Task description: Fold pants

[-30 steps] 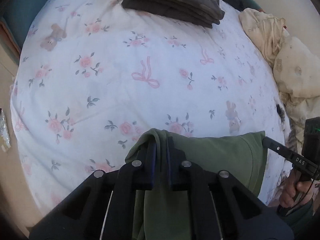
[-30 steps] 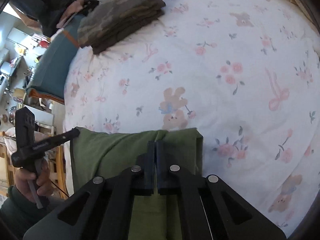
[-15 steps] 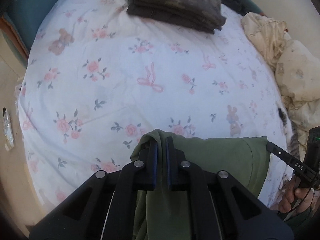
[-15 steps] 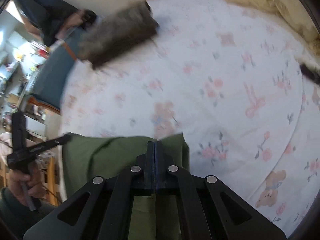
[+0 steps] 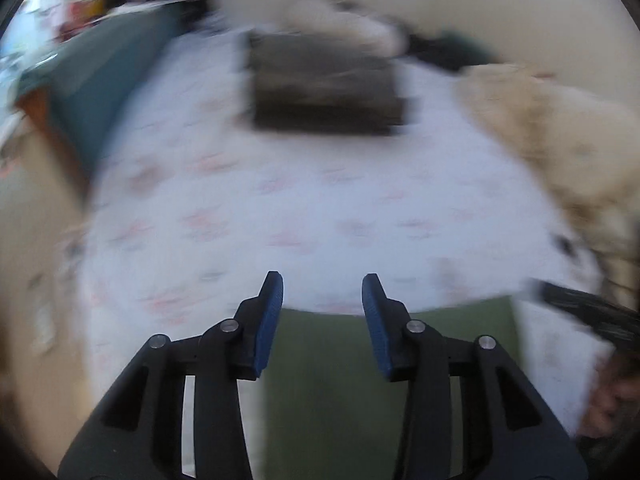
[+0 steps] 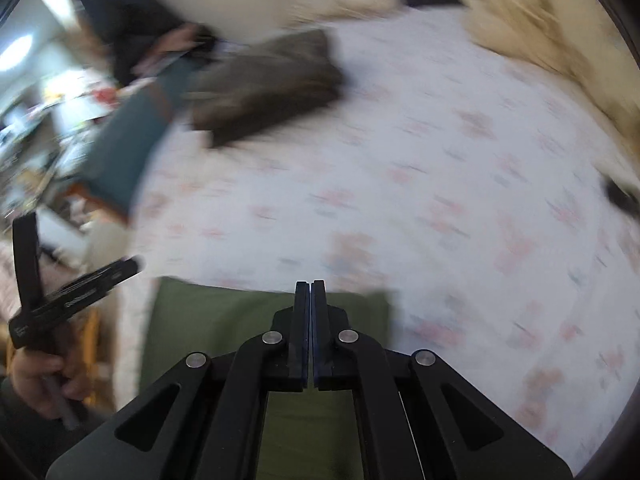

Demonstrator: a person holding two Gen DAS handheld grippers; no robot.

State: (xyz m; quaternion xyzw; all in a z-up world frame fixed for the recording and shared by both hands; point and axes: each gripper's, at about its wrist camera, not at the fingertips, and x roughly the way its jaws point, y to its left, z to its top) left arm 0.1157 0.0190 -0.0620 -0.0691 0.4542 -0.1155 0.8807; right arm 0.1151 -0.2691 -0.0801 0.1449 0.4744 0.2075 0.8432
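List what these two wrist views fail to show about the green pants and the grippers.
- Left wrist view: the green pants run off the bottom edge behind the open left gripper; fold state unknown.
- Right wrist view: the right gripper looks closed, but its body hides whether cloth is pinched.
- Both views: motion blur smears the bedsheet print and the dark folded stack.

- The pants [image 5: 340, 360] are laid flat on the near edge of the bed sheet [image 5: 320, 208].
- The left gripper [image 5: 322, 284] is held above the pants, fingers spread, nothing between them.
- The right gripper [image 6: 311, 286] is held over the far edge of the pants [image 6: 224, 320], fingers together.
- A folded pile of clothes [image 5: 324, 88] is placed at the sheet's far end.
- A crumpled blanket [image 5: 560, 140] is heaped along the right side.
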